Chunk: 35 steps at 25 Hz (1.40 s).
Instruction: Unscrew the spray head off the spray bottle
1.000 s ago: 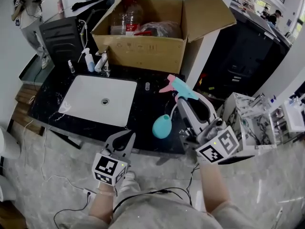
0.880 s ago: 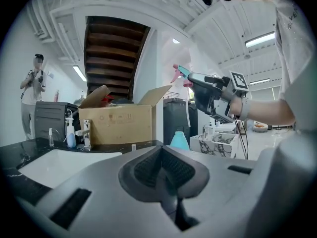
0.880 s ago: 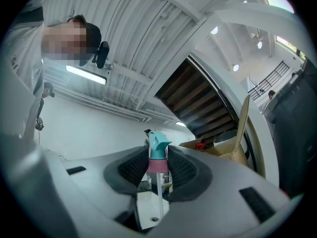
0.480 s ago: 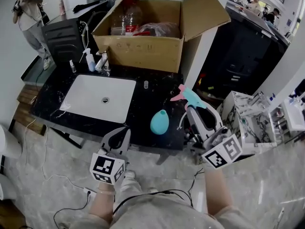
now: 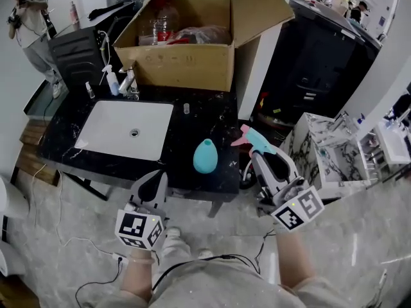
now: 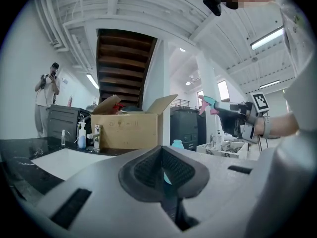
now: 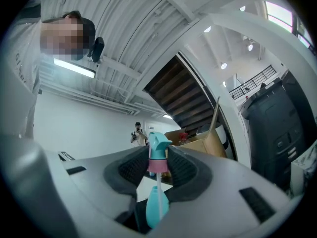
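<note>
Room: open hall with a white beamed ceiling and the dark underside of a stair. A person stands well beyond the counter's far left corner.

Surface: black marble counter with an open cardboard box along its back edge and an inset white sink.

Left gripper: jaws closed together with nothing between them, held just off the counter's near edge.

Right gripper: jaws partly open, pads clamped on the pink collar of the spray head. It appears to sit past the counter's right end.

Teal bottle: upright near the front edge, right of the sink, and apart from the head. The head is off, so I judge the unscrewing done.

Key relation: the bottle lies roughly between the two grippers, left of the right gripper's tips; neither is clearly nearer. The head's long axis runs across those jaws, and its dip tube trails back between them.

Next, as a judgement: set the head on bare counter beside the bottle. The thin tube will likely flex on contact.
</note>
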Motion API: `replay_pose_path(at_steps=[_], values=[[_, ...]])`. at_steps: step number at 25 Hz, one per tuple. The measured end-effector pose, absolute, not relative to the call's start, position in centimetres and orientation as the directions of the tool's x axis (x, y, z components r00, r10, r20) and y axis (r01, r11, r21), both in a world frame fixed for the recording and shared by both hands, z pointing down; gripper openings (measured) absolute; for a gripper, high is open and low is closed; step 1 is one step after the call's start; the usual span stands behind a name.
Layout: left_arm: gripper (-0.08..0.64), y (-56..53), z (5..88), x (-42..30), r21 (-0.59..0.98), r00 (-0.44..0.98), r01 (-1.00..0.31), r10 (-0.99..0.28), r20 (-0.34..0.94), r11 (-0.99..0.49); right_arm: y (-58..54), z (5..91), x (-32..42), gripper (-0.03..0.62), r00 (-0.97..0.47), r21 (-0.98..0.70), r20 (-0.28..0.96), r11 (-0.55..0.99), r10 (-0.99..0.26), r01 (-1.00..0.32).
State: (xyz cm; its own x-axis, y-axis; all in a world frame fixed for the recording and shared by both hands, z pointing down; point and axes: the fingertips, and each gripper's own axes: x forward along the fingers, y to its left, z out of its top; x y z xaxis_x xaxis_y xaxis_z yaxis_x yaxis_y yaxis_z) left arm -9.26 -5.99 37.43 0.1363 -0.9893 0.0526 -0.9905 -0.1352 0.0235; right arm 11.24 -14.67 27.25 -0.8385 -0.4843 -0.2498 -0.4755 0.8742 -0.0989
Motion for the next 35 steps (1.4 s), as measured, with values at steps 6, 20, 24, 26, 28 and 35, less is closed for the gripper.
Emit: replay_pose_path(at_steps=[6, 20, 24, 26, 28, 35], values=[[0.006, -5.1, 36.9, -9.0, 0.018, 0.099, -0.995, -0.995, 0.025, -0.098, -13.8, 28.6, 12.5, 0.124, -0.838, -0.118, -0.228, 0.868, -0.496, -0.482], [0.005, -2.8, 36.4, -10.1, 0.046, 0.004, -0.999, -1.0, -0.008, -0.005, -12.1, 31.1, 13.2, 0.124, -0.842, -0.156, -0.201, 0.865, -0.501, -0.478], [0.005, -2.4, 36.3, -10.3, 0.045, -0.007, -0.999, -1.0, -0.009, 0.006, -11.8, 31.3, 13.3, 0.124, -0.842, -0.156, -0.2, 0.865, -0.501, -0.478], [0.005, -2.3, 36.2, -10.4, 0.043, -0.011, -0.999, -1.0, -0.013, 0.011, -11.7, 31.3, 13.3, 0.125, -0.841, -0.158, -0.203, 0.865, -0.501, -0.477], [0.005, -2.1, 36.1, -10.4, 0.043, -0.015, -0.999, -1.0, -0.016, 0.014, -11.6, 31.3, 13.3, 0.124, -0.841, -0.158, -0.205, 0.865, -0.501, -0.476], [0.005, -1.4, 35.8, -10.8, 0.05, -0.03, -0.998, -0.999, -0.025, 0.029, -11.1, 31.0, 13.1, 0.126, -0.843, -0.156, -0.211, 0.869, -0.494, -0.47]])
